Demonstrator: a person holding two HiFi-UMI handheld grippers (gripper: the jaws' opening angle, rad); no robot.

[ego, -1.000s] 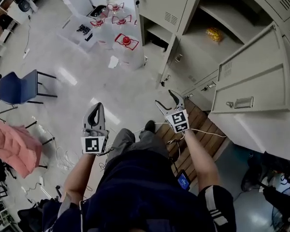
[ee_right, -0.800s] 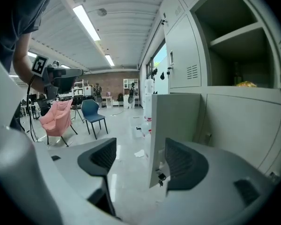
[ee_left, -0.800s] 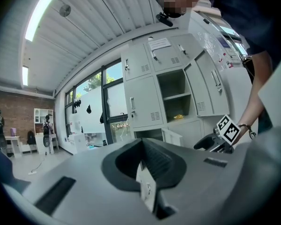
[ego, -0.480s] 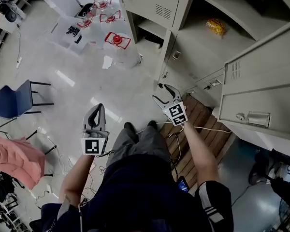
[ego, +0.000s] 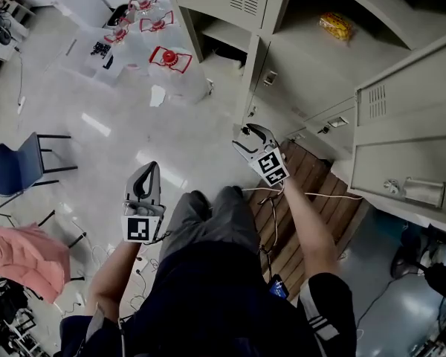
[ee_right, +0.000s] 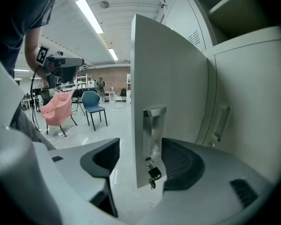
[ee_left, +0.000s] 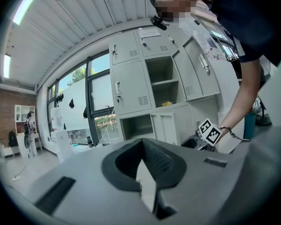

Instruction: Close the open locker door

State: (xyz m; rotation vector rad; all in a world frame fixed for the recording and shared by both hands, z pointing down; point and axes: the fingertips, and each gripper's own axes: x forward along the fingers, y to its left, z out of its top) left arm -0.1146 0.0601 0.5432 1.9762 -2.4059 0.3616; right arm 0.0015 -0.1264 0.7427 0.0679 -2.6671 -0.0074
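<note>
A grey bank of lockers [ego: 305,65] fills the upper right of the head view. A low door [ego: 253,80] stands swung out, seen edge-on from above. My right gripper [ego: 241,138] is at its free edge. In the right gripper view the door [ee_right: 168,78] stands between the jaws of my right gripper [ee_right: 140,146], which are closing. Its recessed handle [ee_right: 152,125] and a hanging key [ee_right: 153,175] show there. A gap still shows beside the left pad. My left gripper [ego: 149,171] hangs low at the left, shut and empty, as the left gripper view [ee_left: 143,142] also shows.
An upper locker door [ego: 405,140] also stands open, with a yellow packet [ego: 336,27] on its shelf. A wooden pallet [ego: 312,192] and a cable lie under my right arm. Jugs with red caps [ego: 171,58], a blue chair [ego: 15,166] and a pink cloth [ego: 26,251] stand around the floor.
The right gripper has moved forward to the low door's edge and its jaws have narrowed a little. The head has leaned toward the lockers. The left gripper has barely moved.
</note>
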